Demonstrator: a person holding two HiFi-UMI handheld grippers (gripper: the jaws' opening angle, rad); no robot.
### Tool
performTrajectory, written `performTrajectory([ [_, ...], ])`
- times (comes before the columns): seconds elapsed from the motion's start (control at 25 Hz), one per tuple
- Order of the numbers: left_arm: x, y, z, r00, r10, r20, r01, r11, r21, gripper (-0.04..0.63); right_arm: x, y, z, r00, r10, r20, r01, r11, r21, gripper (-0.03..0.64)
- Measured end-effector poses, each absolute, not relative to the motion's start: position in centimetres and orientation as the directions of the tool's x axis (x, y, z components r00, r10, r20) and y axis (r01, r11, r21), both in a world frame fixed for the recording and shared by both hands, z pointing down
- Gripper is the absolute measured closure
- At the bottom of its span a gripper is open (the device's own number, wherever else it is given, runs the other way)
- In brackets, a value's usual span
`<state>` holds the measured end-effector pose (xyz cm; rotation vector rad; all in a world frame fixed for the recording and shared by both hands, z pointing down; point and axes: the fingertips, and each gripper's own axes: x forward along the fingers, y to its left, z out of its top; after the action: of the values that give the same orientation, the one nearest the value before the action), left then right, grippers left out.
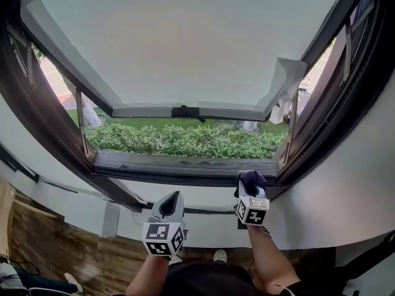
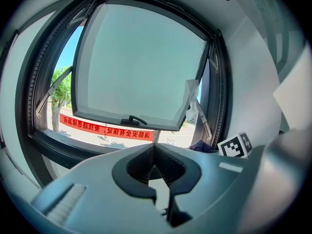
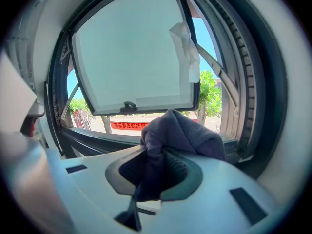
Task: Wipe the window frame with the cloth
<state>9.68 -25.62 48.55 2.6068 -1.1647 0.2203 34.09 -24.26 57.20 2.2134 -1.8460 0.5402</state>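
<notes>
The dark window frame (image 1: 185, 164) lies ahead, its frosted sash (image 1: 185, 42) swung outward. A dark purple-grey cloth (image 1: 251, 178) is bunched in my right gripper (image 1: 249, 189), which is shut on it just below the frame's lower right corner. In the right gripper view the cloth (image 3: 181, 133) bulges out of the jaws of my right gripper (image 3: 153, 167) in front of the sill (image 3: 92, 136). My left gripper (image 1: 172, 206) hangs lower and to the left, shut and holding nothing. In the left gripper view, the jaw tips of my left gripper (image 2: 155, 165) meet, facing the frame (image 2: 63, 147).
A torn white film (image 1: 285, 88) hangs from the sash's right corner. A black handle (image 1: 187, 111) sits on the sash's lower edge. Metal stays (image 1: 80, 119) link the sash to the frame. A green hedge (image 1: 185, 142) is outside, with a white wall (image 1: 345, 184) and a wooden floor (image 1: 74, 258) below.
</notes>
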Motion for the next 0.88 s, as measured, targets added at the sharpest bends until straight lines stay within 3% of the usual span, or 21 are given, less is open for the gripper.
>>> performTrajectory([
  [0.88, 1.5, -28.3, 48.6, 0.648, -0.725, 0.235, -0.762, -0.616, 0.201, 0.586, 23.4, -29.0, 57.2, 0.044, -0.907, 0.418, -0.994, -0.083, -0.075, 0.548],
])
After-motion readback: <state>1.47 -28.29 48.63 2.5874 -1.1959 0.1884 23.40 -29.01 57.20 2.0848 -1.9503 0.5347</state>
